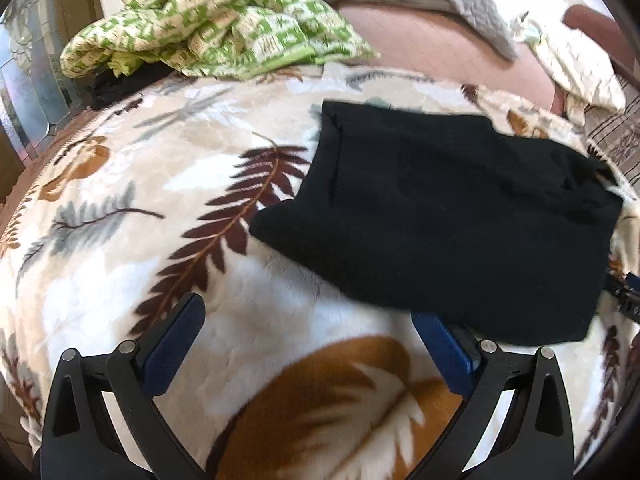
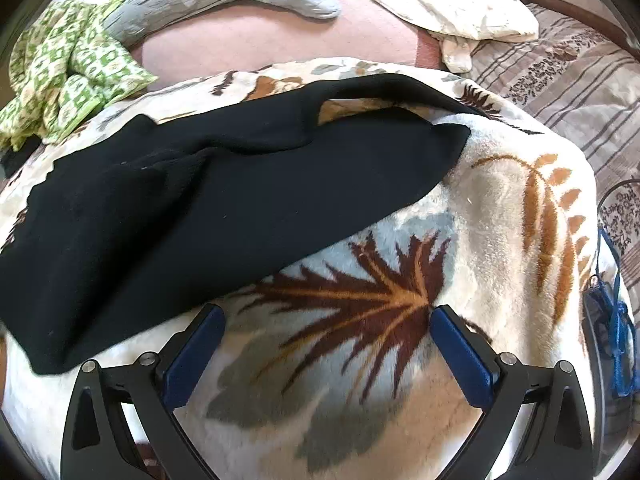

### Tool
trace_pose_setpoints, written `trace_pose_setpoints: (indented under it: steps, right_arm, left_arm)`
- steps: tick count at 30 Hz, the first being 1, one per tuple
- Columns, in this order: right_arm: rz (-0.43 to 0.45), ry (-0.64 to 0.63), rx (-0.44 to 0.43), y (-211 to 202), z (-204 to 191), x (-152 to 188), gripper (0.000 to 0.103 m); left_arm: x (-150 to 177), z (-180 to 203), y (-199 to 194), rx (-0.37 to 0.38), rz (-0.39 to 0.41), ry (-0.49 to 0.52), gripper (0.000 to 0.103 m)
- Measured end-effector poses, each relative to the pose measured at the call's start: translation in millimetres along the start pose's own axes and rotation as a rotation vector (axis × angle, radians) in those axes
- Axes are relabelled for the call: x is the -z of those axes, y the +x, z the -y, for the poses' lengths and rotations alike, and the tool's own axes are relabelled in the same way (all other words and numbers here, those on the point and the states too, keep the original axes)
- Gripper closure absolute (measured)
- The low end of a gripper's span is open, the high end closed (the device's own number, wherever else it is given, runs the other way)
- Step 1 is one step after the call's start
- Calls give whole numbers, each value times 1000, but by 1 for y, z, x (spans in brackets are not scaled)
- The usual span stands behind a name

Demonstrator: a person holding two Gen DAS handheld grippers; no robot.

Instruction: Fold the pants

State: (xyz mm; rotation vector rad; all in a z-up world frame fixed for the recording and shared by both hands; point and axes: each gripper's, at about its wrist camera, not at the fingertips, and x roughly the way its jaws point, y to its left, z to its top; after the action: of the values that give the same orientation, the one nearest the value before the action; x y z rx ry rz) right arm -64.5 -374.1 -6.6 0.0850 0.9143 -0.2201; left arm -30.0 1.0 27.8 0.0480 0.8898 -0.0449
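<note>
Lying across the leaf-print fleece blanket (image 2: 500,208), the black pants (image 2: 192,216) look partly folded already, a broad dark slab with one narrower strip trailing along the far edge. Both tools are empty: the left gripper (image 1: 308,332) has its jaws spread wide, its right finger just at the near hem of the pants (image 1: 440,220), and the right gripper (image 2: 326,340) is equally wide open over bare blanket, beside the cloth but not touching it. To do the next fold well, I judge each gripper should pinch a near corner through all layers (plush fleece snags easily), lift low and carry both corners over together so the edges meet squarely. No brand, label or writing is legible on the pants, the blanket or the green checked quilt (image 1: 208,24) beyond.
</note>
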Motion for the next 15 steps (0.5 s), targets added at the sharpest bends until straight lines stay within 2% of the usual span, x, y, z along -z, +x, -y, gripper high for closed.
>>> trace_pose_setpoints:
  steps: [3, 8, 15]
  right_arm:
    - [29, 31, -19, -16, 4, 3, 1]
    - [65, 95, -57, -42, 7, 0, 1]
    - [115, 70, -96, -62, -1, -7, 1]
  left_arm:
    - [-2, 4, -23, -5, 47, 17, 0]
    - [-10, 3, -51, 34, 94, -10, 0]
    - [-18, 15, -57, 51, 110, 8, 0]
